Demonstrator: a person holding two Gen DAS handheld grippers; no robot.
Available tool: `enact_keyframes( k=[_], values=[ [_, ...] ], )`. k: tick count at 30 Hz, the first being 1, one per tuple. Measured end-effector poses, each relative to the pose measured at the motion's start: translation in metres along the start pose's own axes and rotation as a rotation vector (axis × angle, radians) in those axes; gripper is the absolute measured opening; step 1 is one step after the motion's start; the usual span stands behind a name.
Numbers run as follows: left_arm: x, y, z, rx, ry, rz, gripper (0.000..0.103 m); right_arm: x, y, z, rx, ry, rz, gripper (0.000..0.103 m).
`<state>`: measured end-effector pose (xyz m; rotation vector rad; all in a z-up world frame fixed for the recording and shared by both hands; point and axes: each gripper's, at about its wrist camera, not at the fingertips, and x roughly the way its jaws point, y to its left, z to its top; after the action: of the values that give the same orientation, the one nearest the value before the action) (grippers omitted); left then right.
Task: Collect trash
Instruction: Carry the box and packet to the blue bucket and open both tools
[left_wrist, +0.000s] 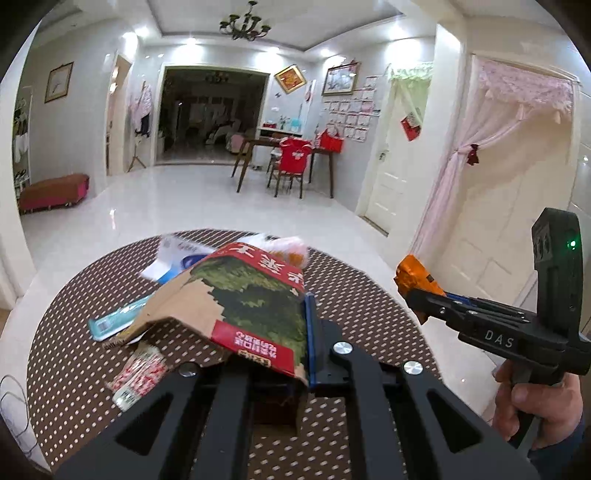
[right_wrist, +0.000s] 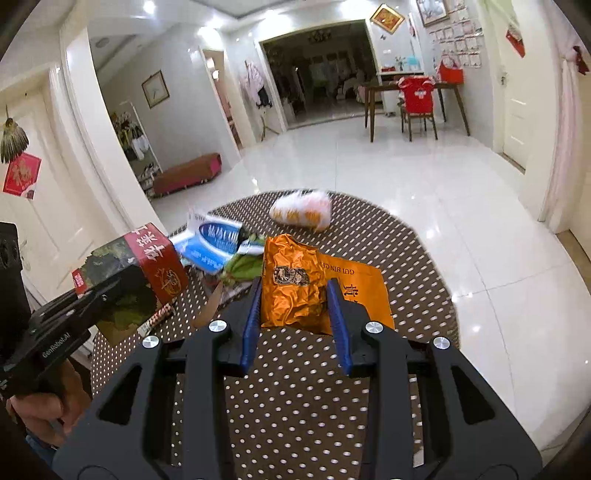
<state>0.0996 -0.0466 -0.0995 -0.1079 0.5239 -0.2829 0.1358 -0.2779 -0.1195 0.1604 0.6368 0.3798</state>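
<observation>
My left gripper (left_wrist: 301, 317) is shut on a torn red and green carton (left_wrist: 255, 295), lifted above the round table with a brown dotted cloth (left_wrist: 74, 350). The carton hides the left finger. In the right wrist view the same carton (right_wrist: 147, 266) hangs at the left in the left gripper (right_wrist: 110, 291). My right gripper (right_wrist: 295, 295) is shut on a crumpled orange packet (right_wrist: 291, 288), its blue pads pressing both sides, held above the table (right_wrist: 295, 406). The left wrist view shows the right gripper (left_wrist: 417, 291) at the right, off the table's edge, with the orange packet (left_wrist: 412, 271).
On the table lie a blue and white packet (right_wrist: 214, 240), a green wrapper (right_wrist: 243, 266), a white and orange bag (right_wrist: 301, 212), a teal wrapper (left_wrist: 118, 317) and a red and white wrapper (left_wrist: 138, 373). White tiled floor surrounds it; a dining table with chair (left_wrist: 291, 162) stands far back.
</observation>
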Motion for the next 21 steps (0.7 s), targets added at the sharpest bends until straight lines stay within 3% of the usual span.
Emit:
enact_keyframes(
  k=[5, 10, 14, 21],
  values=[
    [0.007, -0.029, 0.009, 0.024, -0.012, -0.058, 0.005, -0.028, -0.023, 0.007, 0.027, -0.056, -0.041, 0.033],
    [0.029, -0.063, 0.012, 0.049, 0.012, -0.124, 0.005, -0.049, -0.071, 0.001, 0.102, -0.074, -0.119, 0.033],
    [0.047, -0.090, 0.008, 0.083, 0.044, -0.165, 0.005, -0.049, -0.116, -0.017, 0.194, -0.046, -0.170, 0.033],
    [0.084, -0.126, -0.001, 0.122, 0.113, -0.207, 0.005, -0.009, -0.203, -0.072, 0.401, 0.091, -0.209, 0.034]
  ],
)
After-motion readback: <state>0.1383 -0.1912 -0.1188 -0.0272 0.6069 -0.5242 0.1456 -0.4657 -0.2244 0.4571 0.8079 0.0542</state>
